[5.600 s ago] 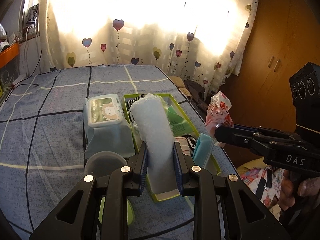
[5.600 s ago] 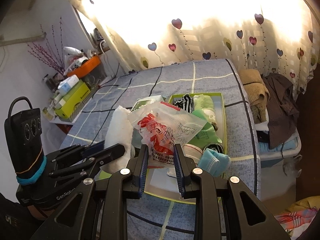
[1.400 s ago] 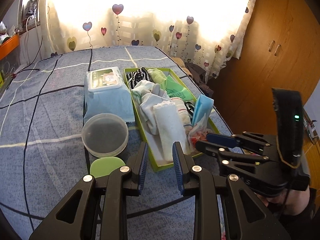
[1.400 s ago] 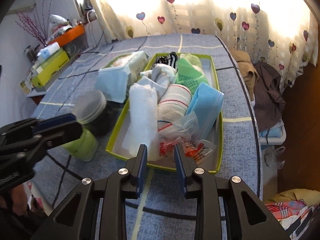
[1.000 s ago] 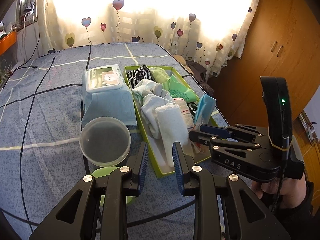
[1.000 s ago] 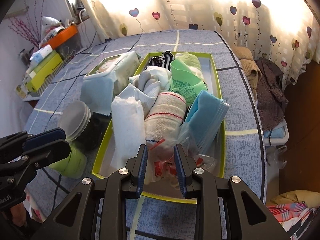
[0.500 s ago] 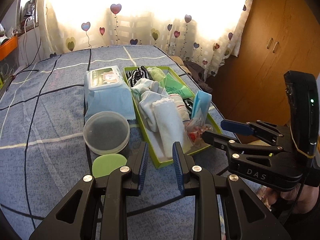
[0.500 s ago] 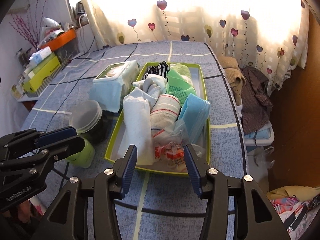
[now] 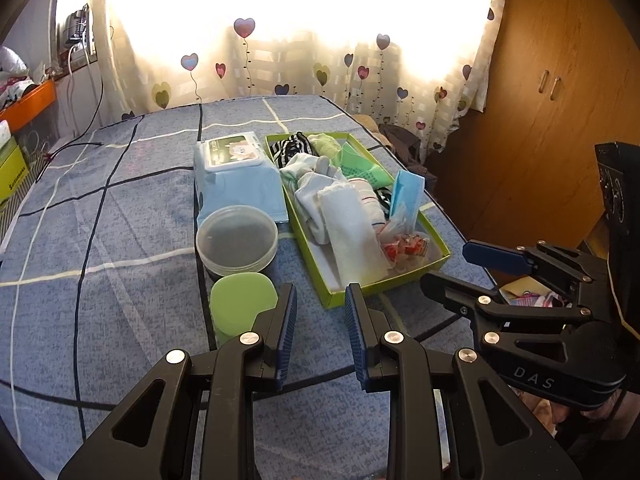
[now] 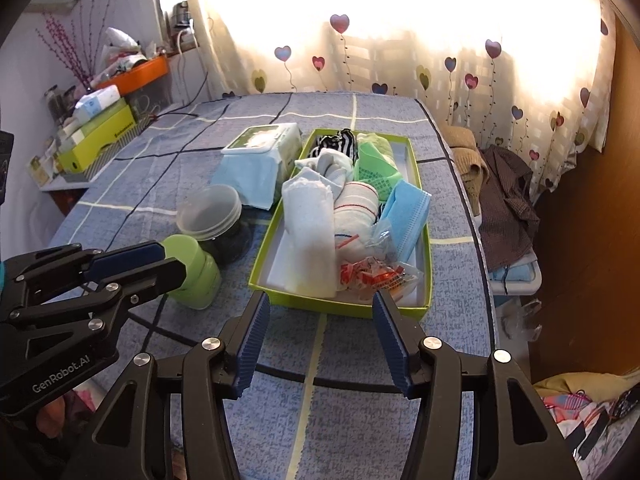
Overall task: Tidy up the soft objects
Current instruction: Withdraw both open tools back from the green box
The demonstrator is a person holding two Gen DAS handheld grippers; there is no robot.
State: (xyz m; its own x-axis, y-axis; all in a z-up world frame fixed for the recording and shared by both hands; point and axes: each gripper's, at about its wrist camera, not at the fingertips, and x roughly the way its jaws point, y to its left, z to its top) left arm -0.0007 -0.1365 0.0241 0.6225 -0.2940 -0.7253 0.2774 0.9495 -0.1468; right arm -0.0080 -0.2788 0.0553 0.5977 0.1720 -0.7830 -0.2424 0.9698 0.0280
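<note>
A lime green tray (image 9: 384, 286) (image 10: 344, 305) on the blue checked bed holds soft things: a white rolled towel (image 9: 352, 226) (image 10: 310, 224), a striped cloth roll (image 10: 356, 210), blue masks (image 9: 406, 192) (image 10: 406, 210), a green pack (image 10: 376, 172), a clear red-printed bag (image 9: 404, 246) (image 10: 374, 272) at its near end. My left gripper (image 9: 320, 320) is open and empty, short of the tray's near corner. My right gripper (image 10: 320, 320) is wide open and empty, just before the tray's near wall; it also shows in the left wrist view (image 9: 468, 264).
Left of the tray lie a blue wet-wipes pack (image 9: 236, 178) (image 10: 260, 160), a clear-lidded jar (image 9: 237, 240) (image 10: 212, 220) and a green-lidded cup (image 9: 242, 306) (image 10: 192, 268). Clothes (image 10: 504, 188) hang off the bed's right side. A wooden wardrobe (image 9: 552, 100) stands right.
My right gripper has let go of the red-printed bag, which now lies in the tray, opened wide and pulled back. My left gripper has drawn back a little, empty.
</note>
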